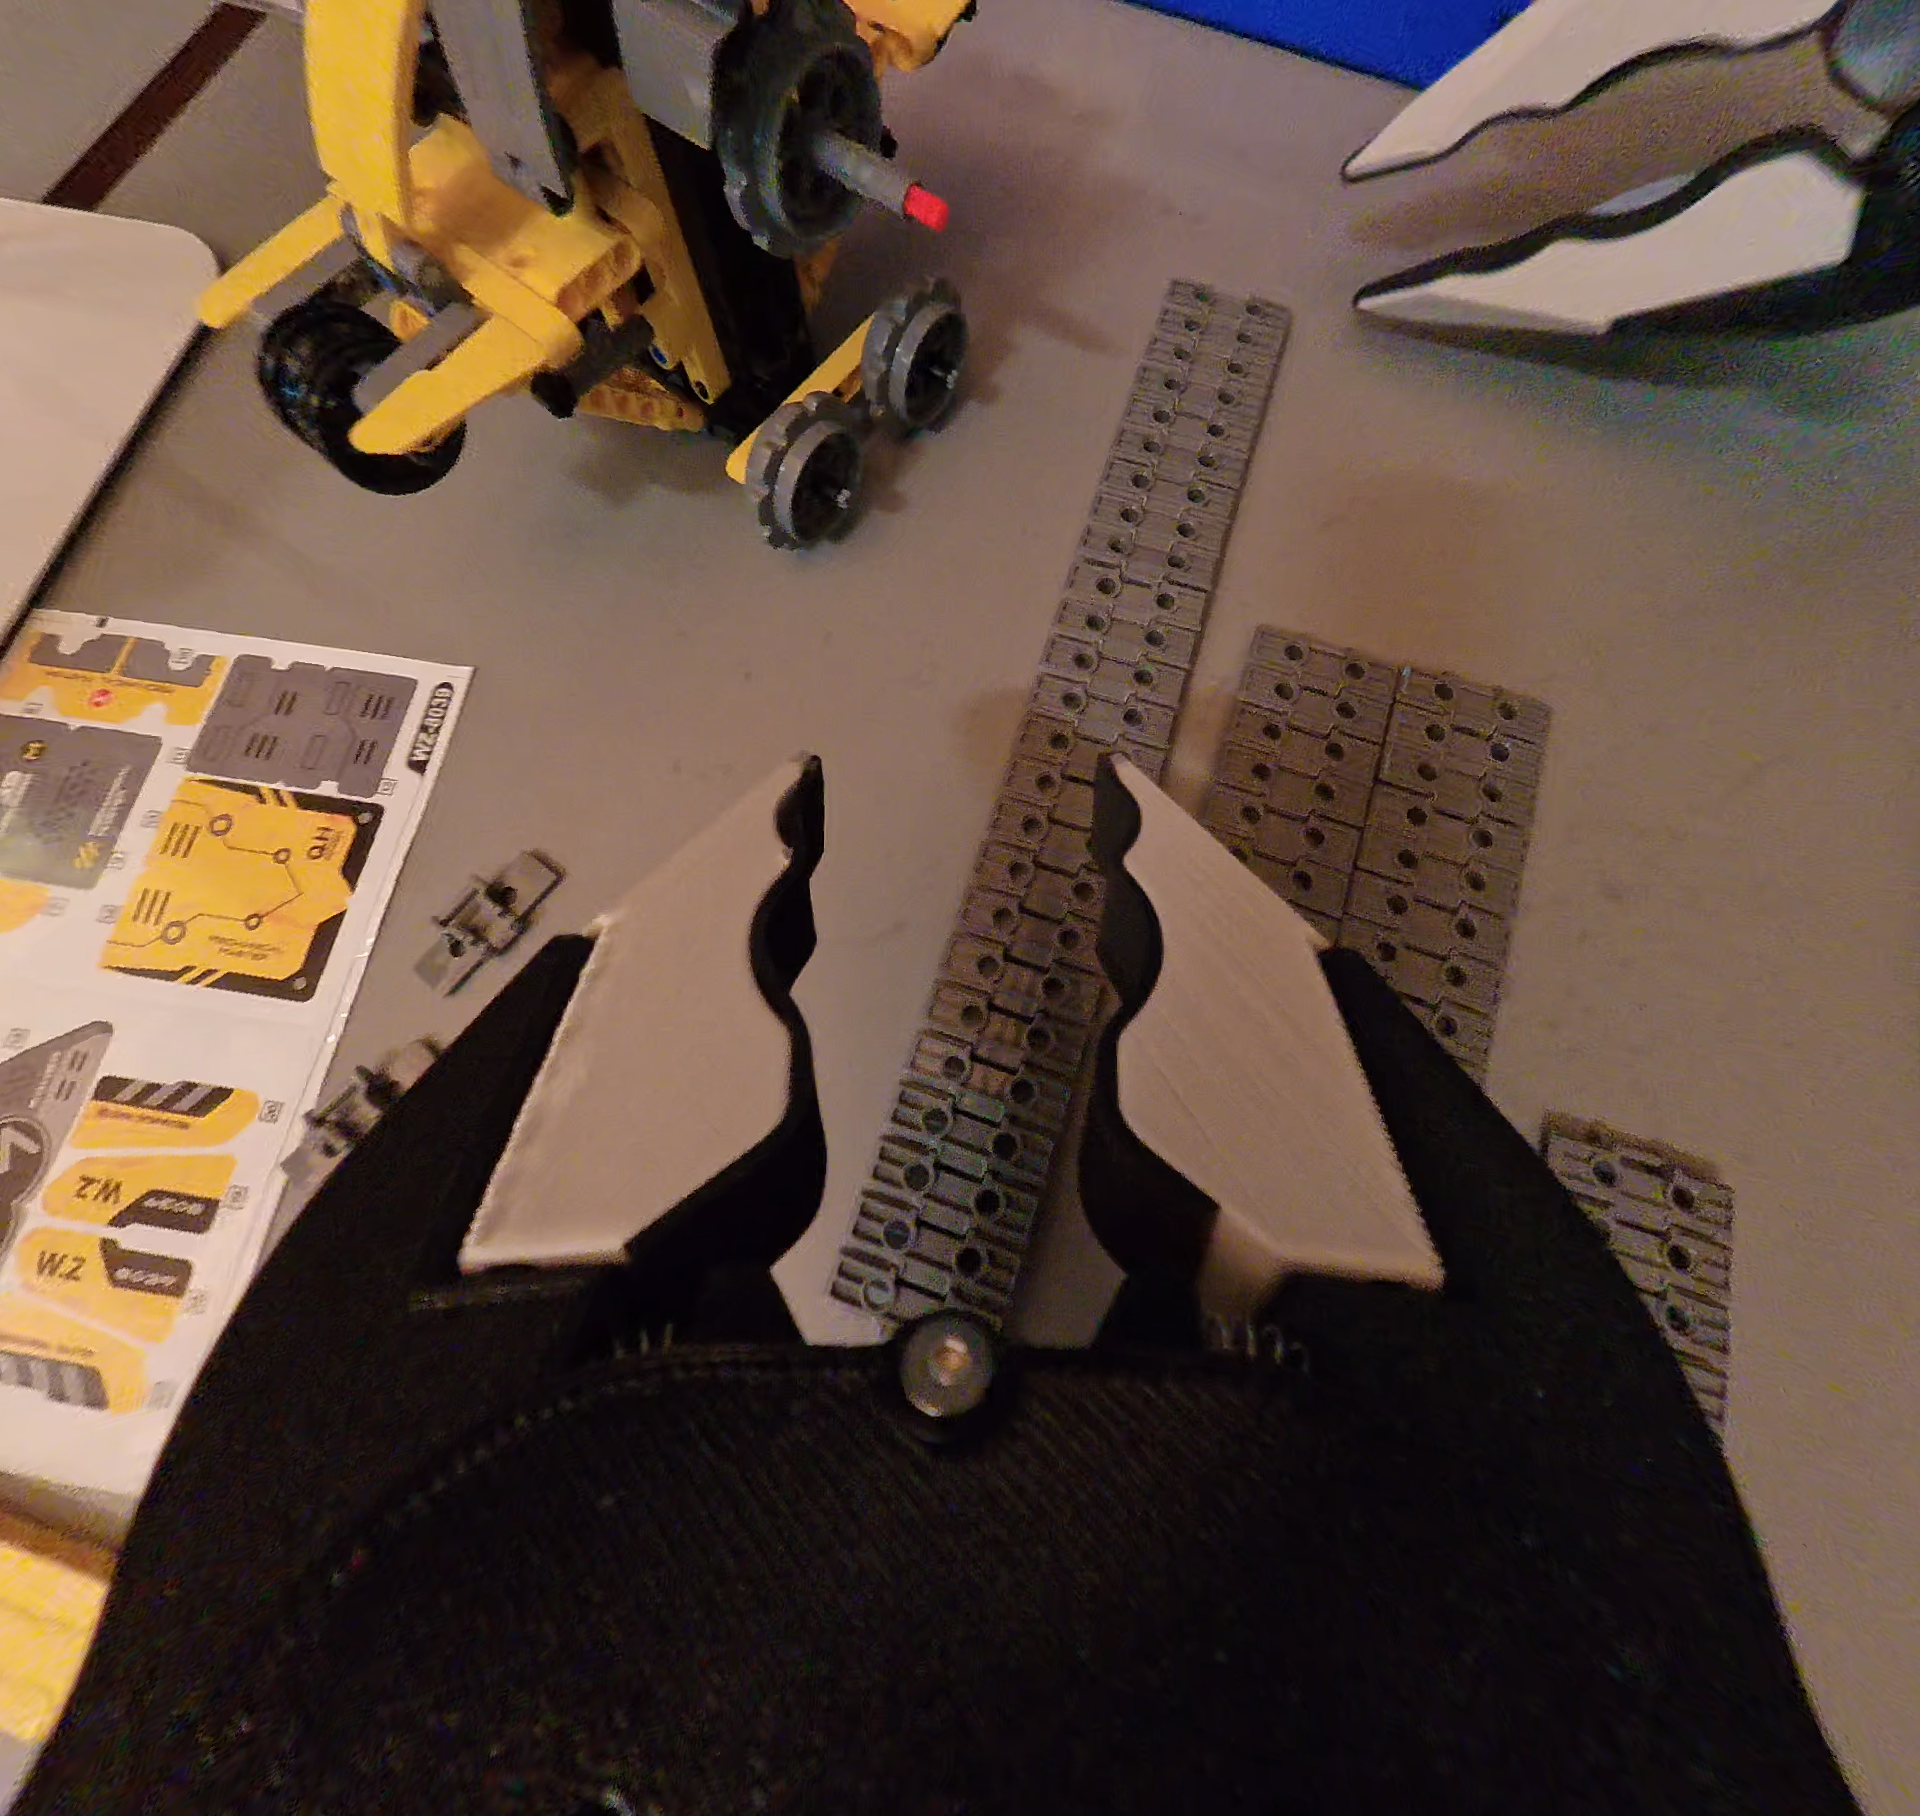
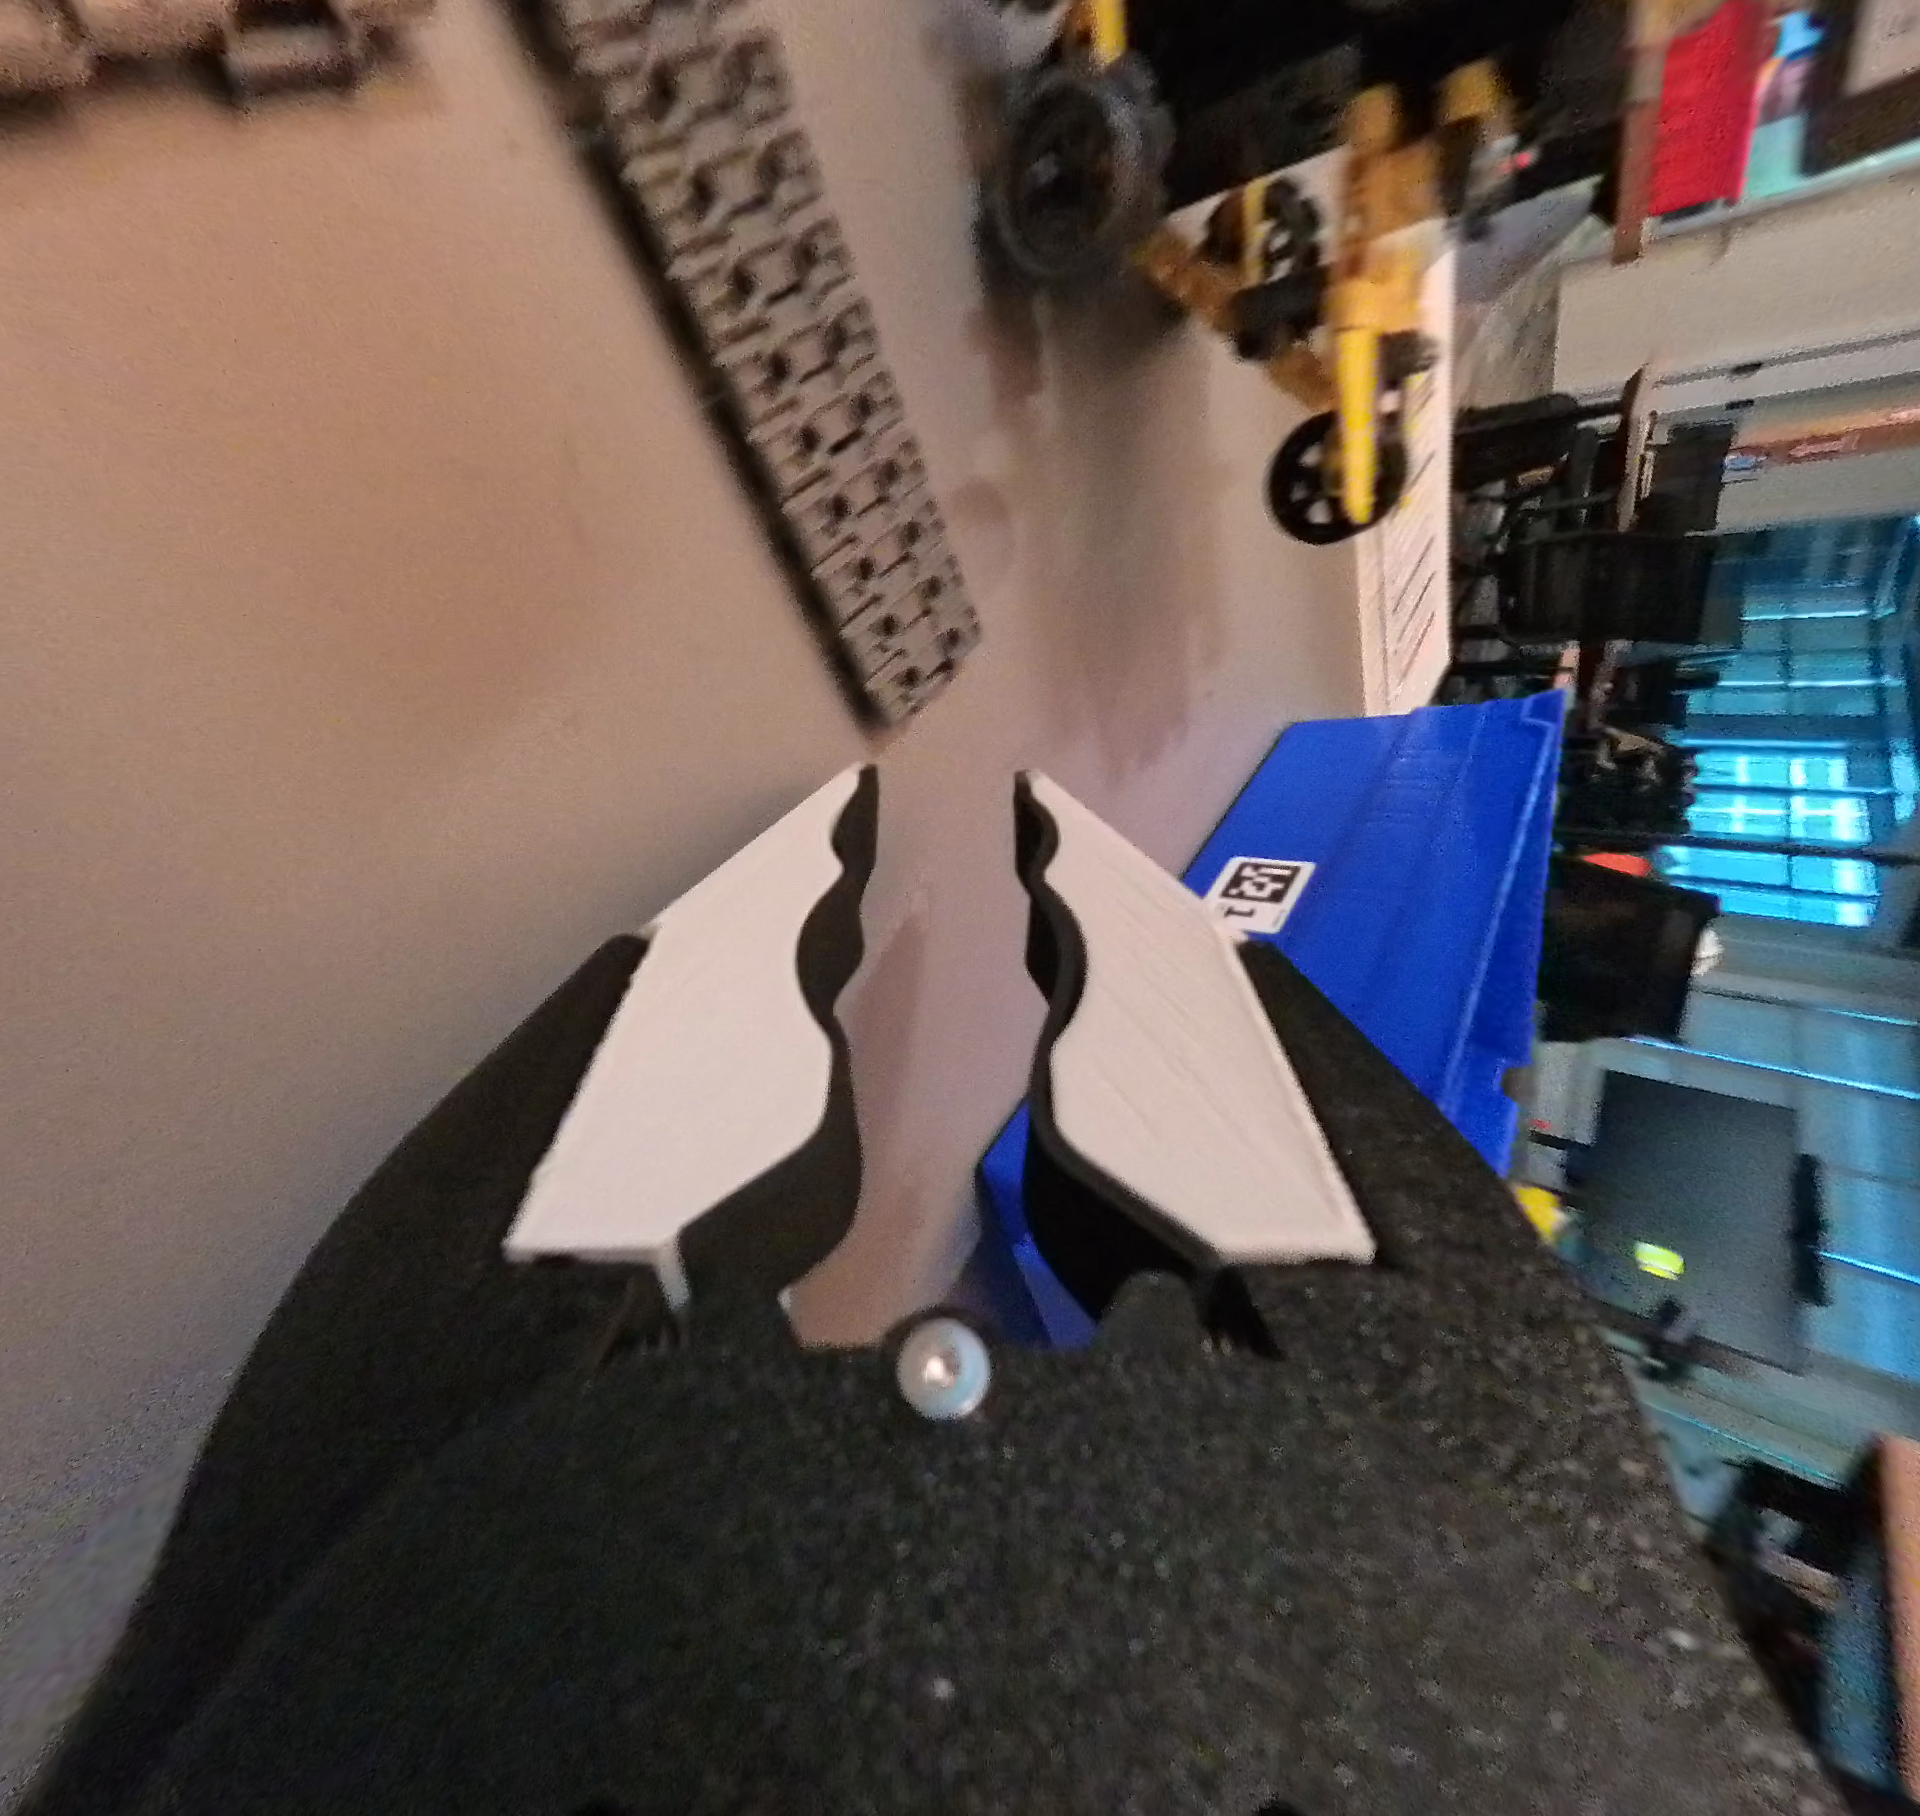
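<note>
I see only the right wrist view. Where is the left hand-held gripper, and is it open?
Observer: The left hand-held gripper is open and empty; the long grey track strip runs between its fingers.
Operator: What lies to its left?
Observer: A sticker sheet lies flat on the table, with a small loose grey link beside it.
Operator: Anything hidden on the yellow model?
Observer: A grey axle with a red tip sticks out of its upper wheel.

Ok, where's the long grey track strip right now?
In the left wrist view the long grey track strip lies flat on the table, running between the open left gripper fingers, right of the yellow vehicle model.
</note>
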Demonstrator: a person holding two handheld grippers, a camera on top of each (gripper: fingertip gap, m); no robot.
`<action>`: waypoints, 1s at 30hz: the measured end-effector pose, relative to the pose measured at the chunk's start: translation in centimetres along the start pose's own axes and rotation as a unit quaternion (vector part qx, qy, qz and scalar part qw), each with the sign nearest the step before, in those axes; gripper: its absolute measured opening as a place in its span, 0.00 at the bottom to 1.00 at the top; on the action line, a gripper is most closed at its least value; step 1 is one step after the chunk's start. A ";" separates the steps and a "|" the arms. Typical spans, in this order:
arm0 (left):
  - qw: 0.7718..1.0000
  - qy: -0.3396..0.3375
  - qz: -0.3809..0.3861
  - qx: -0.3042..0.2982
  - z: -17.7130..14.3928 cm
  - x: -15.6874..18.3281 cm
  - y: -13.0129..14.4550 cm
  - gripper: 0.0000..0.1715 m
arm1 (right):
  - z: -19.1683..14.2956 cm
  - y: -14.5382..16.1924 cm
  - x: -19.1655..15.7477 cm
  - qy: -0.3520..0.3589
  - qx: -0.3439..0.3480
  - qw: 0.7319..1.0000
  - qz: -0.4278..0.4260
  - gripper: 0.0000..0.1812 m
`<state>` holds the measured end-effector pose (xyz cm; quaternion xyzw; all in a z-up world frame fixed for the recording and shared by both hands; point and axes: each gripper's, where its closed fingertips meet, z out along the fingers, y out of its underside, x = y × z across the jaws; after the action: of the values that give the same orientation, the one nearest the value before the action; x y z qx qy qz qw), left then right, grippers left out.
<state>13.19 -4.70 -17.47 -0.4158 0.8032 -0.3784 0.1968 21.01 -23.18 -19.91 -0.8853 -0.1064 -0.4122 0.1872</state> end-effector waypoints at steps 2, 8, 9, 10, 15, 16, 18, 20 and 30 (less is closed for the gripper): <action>1.000 -0.010 0.003 0.011 -0.5 -0.4 -0.3 0.30 | -0.8 -1.3 1.4 -0.001 0.047 0.997 0.053 0.14; 0.998 -0.035 0.000 0.056 -2.0 -1.5 -1.4 0.30 | -1.5 -6.5 8.5 0.018 0.235 0.937 0.256 0.14; 0.997 -0.043 0.003 0.061 -2.2 -1.7 -1.4 0.30 | -1.2 -7.1 9.6 0.021 0.262 0.921 0.288 0.14; 0.997 -0.051 0.005 0.066 -2.4 -2.0 -1.3 0.30 | -0.8 -7.5 10.7 0.026 0.284 0.904 0.318 0.14; 0.993 -0.088 0.001 0.072 -3.3 -3.8 -0.7 0.29 | 0.1 -8.8 13.4 0.084 0.335 0.880 0.326 0.11; 0.993 -0.089 -0.005 0.077 -3.5 -4.1 -0.7 0.29 | 0.1 -8.9 13.7 0.106 0.336 0.884 0.308 0.09; 0.992 -0.088 -0.016 0.083 -3.8 -4.6 -0.7 0.29 | 0.0 -9.1 13.5 0.123 0.345 0.884 0.290 0.06; 0.992 -0.095 -0.018 0.083 -4.1 -5.1 -0.6 0.29 | 0.0 -9.6 12.2 0.101 0.369 0.881 0.280 0.00; 0.993 -0.096 -0.017 0.072 -3.5 -5.4 0.5 0.29 | 0.8 -9.8 9.8 0.009 0.380 0.867 0.322 0.01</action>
<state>13.87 1.48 -15.68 -0.4488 0.7437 -0.3970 0.2963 24.47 -13.61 -10.45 -0.7271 0.0384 -0.2649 0.6322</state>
